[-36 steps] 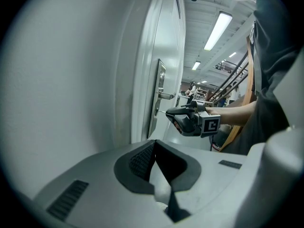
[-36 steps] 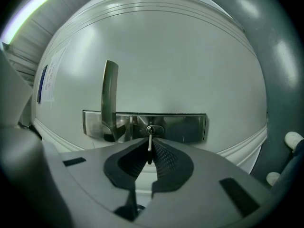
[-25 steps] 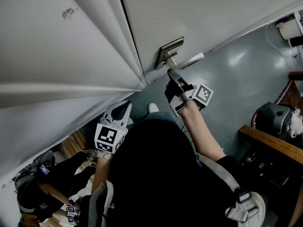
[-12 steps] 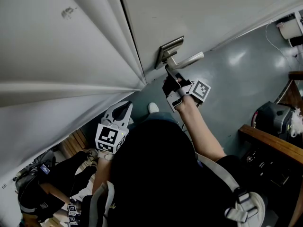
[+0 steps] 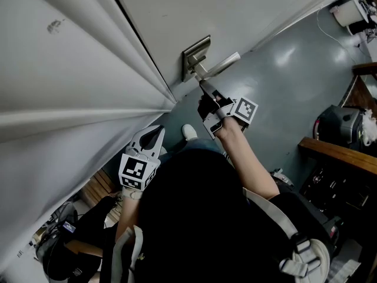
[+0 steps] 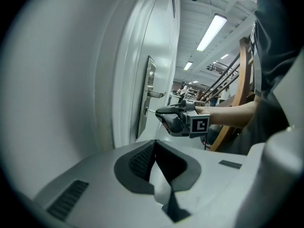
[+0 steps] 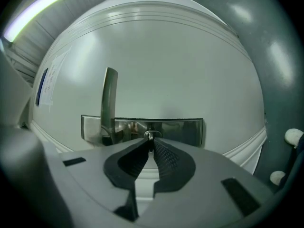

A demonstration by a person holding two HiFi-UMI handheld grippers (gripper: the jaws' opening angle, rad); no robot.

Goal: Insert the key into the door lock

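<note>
The steel lock plate [image 5: 196, 56] with its lever handle [image 5: 222, 67] sits on the white door [image 5: 259, 10]. My right gripper [image 5: 204, 87] is shut on a thin metal key [image 6: 151, 111] and points at the plate just below the handle. In the right gripper view the key [image 7: 150, 137] sits between the closed pads, its tip at the round keyhole [image 7: 150, 135] in the plate [image 7: 180, 129]; how deep it sits is hidden. My left gripper [image 5: 154, 133] hangs lower left near the door frame, shut and empty [image 6: 154, 148].
The door frame's ridged mouldings [image 5: 88, 99] run along the left. A wooden rail [image 5: 339, 152] and dark equipment [image 5: 341, 125] stand at the right on the grey floor [image 5: 294, 81]. A black bag [image 5: 65, 252] lies at the lower left.
My right gripper has moved up and closer to the lock plate, bringing the key's tip to the plate. The head view has shifted slightly. The left gripper has stayed put.
</note>
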